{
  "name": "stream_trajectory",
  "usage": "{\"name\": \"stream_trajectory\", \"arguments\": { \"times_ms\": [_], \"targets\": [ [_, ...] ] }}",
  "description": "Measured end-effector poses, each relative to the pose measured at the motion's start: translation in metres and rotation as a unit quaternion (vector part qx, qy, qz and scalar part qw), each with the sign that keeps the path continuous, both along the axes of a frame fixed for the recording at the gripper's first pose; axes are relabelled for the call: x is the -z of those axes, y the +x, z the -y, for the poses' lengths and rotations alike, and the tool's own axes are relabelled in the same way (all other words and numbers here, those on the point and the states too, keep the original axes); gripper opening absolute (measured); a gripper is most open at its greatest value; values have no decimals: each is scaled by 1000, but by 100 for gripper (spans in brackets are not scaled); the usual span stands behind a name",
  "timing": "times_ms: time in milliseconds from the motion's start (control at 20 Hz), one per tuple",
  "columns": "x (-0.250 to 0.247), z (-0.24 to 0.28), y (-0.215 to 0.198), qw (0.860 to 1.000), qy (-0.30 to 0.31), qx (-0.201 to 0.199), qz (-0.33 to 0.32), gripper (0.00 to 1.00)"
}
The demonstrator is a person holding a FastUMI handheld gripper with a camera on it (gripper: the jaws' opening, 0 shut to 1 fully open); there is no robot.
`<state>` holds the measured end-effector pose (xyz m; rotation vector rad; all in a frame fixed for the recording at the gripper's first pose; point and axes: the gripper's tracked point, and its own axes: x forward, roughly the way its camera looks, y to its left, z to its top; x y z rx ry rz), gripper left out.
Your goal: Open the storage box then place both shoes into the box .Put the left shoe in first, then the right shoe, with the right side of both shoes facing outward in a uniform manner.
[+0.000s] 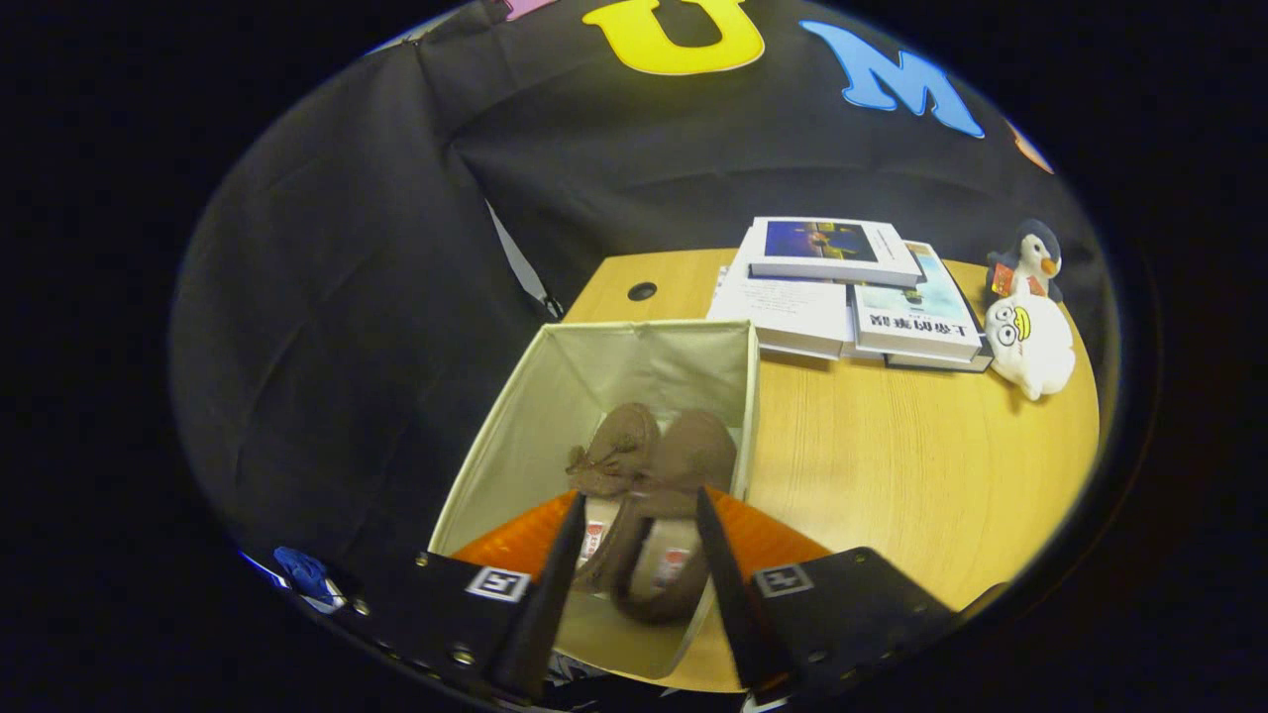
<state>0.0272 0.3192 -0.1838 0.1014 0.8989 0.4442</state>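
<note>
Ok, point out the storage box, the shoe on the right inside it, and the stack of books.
storage box (515, 416): gripper view, on its bare left inner wall.
right-hand shoe (693, 451): gripper view, on its rounded toe, beyond the open fingers.
stack of books (792, 312): gripper view, on the white cover of a lower book.

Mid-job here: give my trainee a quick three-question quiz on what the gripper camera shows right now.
1. True or false: both brown shoes lie inside the storage box.
2. What stands beside the books on the table? A) two plush toys B) a mug C) a lamp
3. The gripper is ____, holding nothing.

Key: 1 true; 2 A, plush toys; 3 open, fingers apart above the shoes.
</note>
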Motion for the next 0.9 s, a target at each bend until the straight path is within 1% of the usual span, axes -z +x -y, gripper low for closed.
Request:
{"name": "stream_trajectory", "arguments": {
  "times_ms": [50, 150, 300, 500, 700, 900],
  "targets": [
    [-10, 4, 3, 1000, -1, -5, 18, 100],
    [-31, 12, 6, 999, 0, -7, 49, 98],
    [-63, 33, 9, 997, 13, -2, 78, 98],
    [-100, 72, 14, 993, 22, 18, 116, 98],
    [-136, 114, 13, 986, 15, 31, 162, 98],
    [-162, 163, 10, 977, 1, 49, 208, 98]
  ]
}}
